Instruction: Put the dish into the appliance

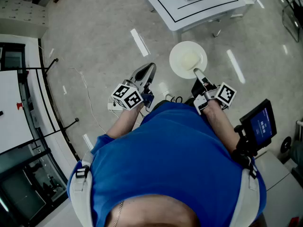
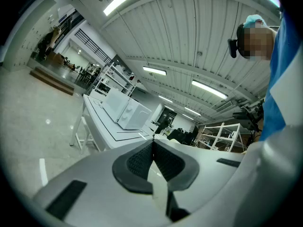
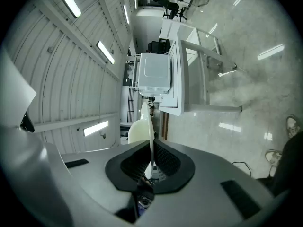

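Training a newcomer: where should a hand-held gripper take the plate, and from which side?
The plate by its rim, from the near side, as the right hand-held gripper holds it: thin and flat, so jaws pinch the edge.

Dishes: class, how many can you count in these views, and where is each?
1. The cream dish is gripped by its rim in the right gripper, held out over the floor. More could sit unseen inside the white appliance.
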